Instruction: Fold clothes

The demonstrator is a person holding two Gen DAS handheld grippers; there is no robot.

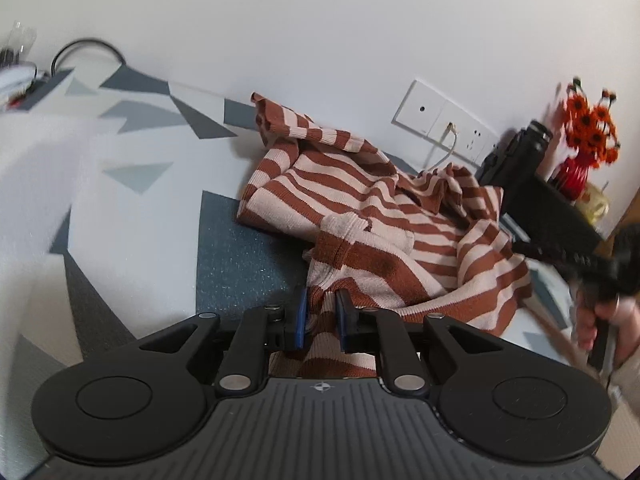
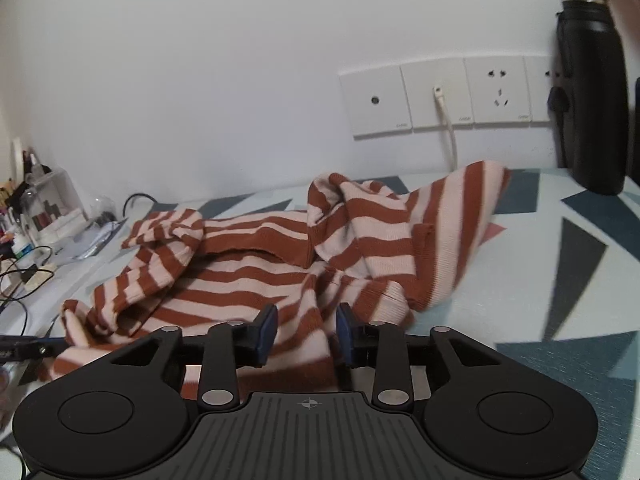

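No folds done: rust-and-cream striped knit sweater (image 1: pixel 384 216) lies crumpled mid-frame; left gripper (image 1: pixel 322 316) jaws pinch its hem, right gripper (image 2: pixel 306 330) jaws spread.

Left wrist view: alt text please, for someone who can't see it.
The left gripper pinches a bunched edge of a rust-and-cream striped knit sweater, which lies crumpled on a grey-and-white geometric-patterned surface. At right, a hand holds the right gripper over the sweater's far side.
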